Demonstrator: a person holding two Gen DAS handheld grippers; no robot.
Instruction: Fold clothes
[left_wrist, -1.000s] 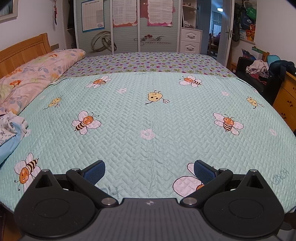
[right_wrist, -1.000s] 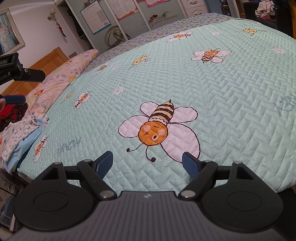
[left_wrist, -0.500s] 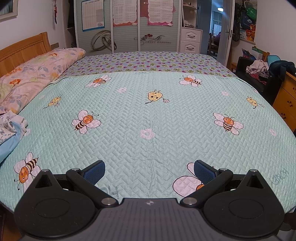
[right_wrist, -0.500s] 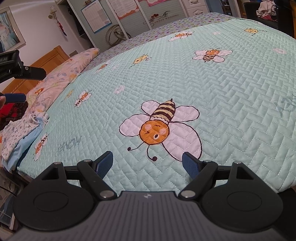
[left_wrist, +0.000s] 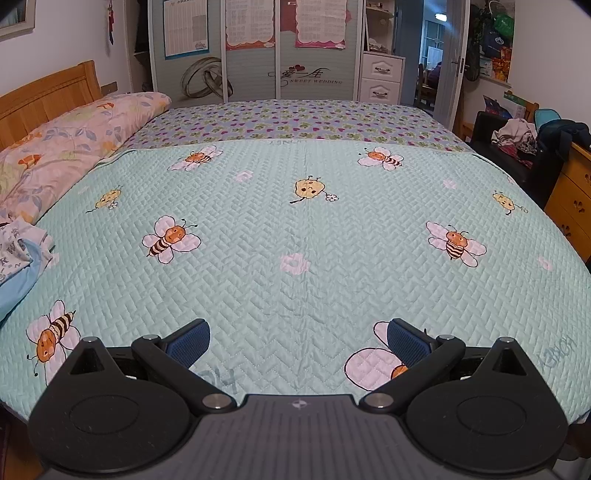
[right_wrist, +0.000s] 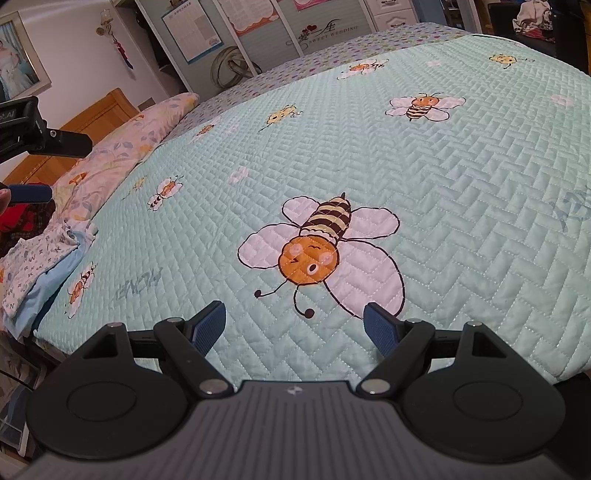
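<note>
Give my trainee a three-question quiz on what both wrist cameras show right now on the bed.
1. True or false: the right gripper grips cloth.
2. The white letter-print garment on light blue cloth lies at which bed edge in the right wrist view? A left B right C centre
3. Fill in: the mint-green quilted bedspread is printed with cartoon ____.

Key: 1 false, both it and the left gripper are open and empty; 2 A; 3 bees.

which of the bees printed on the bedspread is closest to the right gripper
The large bee with the orange face and striped body, just beyond the open right gripper. It shows far bigger than the other bees, which lie farther up the bedspread.
</note>
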